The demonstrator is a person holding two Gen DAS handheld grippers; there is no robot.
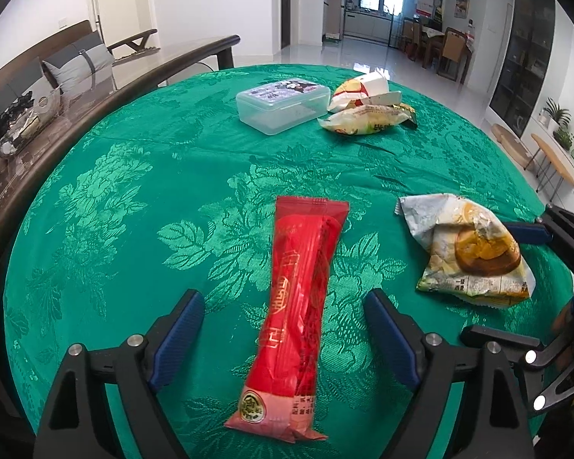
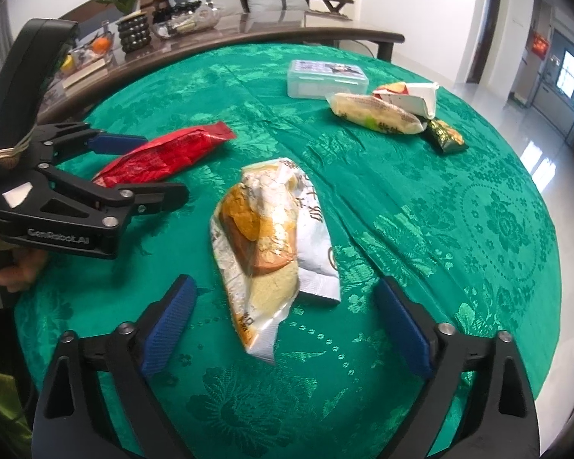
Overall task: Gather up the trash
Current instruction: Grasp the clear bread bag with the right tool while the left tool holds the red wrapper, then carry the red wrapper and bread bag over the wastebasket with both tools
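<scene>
- Nothing looks collected yet, as far as I can judge: every wrapper I can see lies loose on the green tablecloth (image 1: pixel 134 160), and I see no bin or bag in either view, so where the trash should go I cannot say
- The red wrapper (image 1: pixel 298 306) lies lengthwise on the cloth, its near part between the pads of my left gripper (image 1: pixel 283 340); the jaws stand wide apart, with bare cloth showing on both sides of the wrapper, holding nothing
- The crumpled yellow-and-white wrapper (image 2: pixel 268 244) sits just ahead of my right gripper (image 2: pixel 287 329), its near end reaching in between the pads; that claw too is spread wide and empty
- Both tools hang low over the near side of the table, fingers pointing forward across it; from the right wrist view the left gripper comes in from the left, one finger either side of the red wrapper
- Still left further back: a small pile of wrappers (image 1: pixel 367 103) just beside a clear plastic box (image 1: pixel 283 105), and a dark green packet (image 2: pixel 445 135) at the pile's edge
- My judgement: the job is at its start, with two picks lined up and the far pile untouched
</scene>
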